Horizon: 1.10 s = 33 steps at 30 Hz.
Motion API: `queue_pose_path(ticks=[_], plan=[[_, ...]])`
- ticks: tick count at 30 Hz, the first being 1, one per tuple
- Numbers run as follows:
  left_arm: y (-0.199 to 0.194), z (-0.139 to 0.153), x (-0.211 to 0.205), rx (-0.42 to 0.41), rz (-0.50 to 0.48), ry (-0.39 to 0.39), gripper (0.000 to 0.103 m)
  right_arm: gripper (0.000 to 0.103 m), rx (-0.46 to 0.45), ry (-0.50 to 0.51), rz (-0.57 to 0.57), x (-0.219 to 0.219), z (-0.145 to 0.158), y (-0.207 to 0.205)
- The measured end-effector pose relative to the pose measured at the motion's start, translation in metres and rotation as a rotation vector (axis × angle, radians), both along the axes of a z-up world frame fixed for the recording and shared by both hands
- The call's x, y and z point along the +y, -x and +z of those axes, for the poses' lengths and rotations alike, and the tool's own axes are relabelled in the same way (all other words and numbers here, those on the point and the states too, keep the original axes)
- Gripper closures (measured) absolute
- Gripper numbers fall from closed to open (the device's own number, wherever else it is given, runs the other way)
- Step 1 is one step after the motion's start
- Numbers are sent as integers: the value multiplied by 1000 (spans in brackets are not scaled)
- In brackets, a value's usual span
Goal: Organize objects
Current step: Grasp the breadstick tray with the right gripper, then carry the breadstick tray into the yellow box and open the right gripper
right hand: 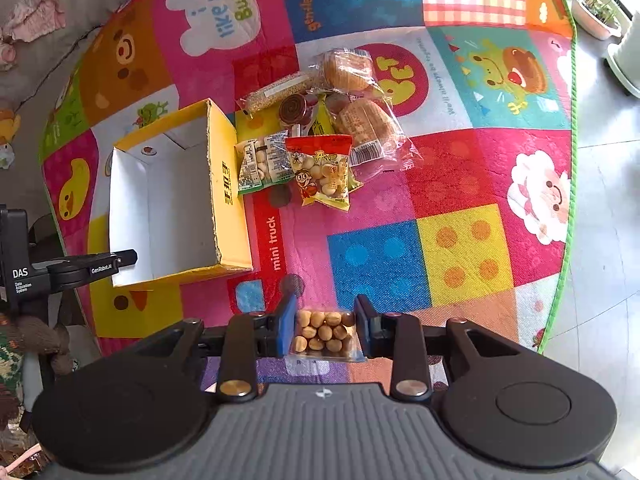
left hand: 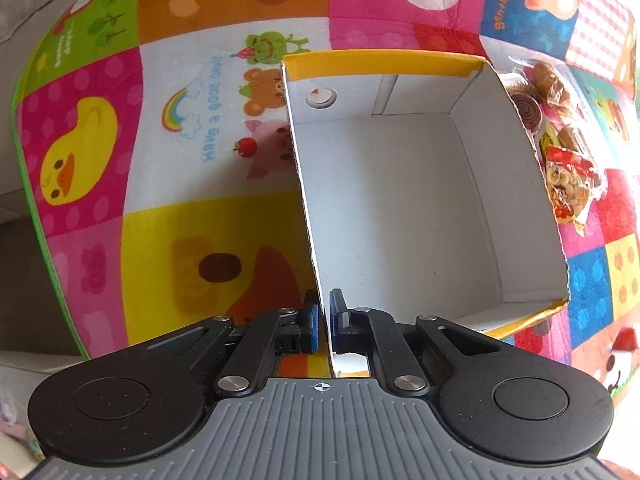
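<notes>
Mid-transfer: right tongs are clamped on a clear snack packet, right of the yellow box. Left tongs pinch the box wall, probably steadying it. Next, carry the packet over the box's opening and drop.

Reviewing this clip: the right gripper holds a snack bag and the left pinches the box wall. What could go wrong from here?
1. The right gripper clamps the small bag of round biscuits from both sides; squeezing could crush them, or the slick wrapper could slip out.
2. The left gripper pinches one thin wall of the empty yellow box; a tug could bend or tip it.
3. The snack pile lies right beside the box, so moving the box may scatter it.
</notes>
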State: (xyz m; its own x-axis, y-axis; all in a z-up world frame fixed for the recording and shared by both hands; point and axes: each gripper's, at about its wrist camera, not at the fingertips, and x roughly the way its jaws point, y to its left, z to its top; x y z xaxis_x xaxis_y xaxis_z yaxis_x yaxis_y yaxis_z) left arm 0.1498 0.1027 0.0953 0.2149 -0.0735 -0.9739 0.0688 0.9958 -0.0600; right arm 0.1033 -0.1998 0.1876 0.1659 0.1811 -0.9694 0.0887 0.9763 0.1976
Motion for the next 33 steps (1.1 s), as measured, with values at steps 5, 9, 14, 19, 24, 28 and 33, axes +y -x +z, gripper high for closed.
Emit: queue_pose_path(ticks=[5,9,14,19,24,28,33], plan=[[1,0,3,-11,4,19,96,73,-17,29,14,4,22,13],[2,-1,3,-16,0,17,96,73,-33,18,41,12,40,20],[3,-1,3,-21,-8,23,96,73,-8,-27,90,31,48,13],[3,-2,6,-13,9,41,96,73,49,-91,133,58,45,-8],[3,-2,8,-8,15,54,96,73,-47,-134,197,92,71,-41],[2,-4,9,2,44,61,96,72,-212,-170,219,108,101,-66],[2,-6,6,13,49,50,96,54,-210,-209,248,116,85,-69]])
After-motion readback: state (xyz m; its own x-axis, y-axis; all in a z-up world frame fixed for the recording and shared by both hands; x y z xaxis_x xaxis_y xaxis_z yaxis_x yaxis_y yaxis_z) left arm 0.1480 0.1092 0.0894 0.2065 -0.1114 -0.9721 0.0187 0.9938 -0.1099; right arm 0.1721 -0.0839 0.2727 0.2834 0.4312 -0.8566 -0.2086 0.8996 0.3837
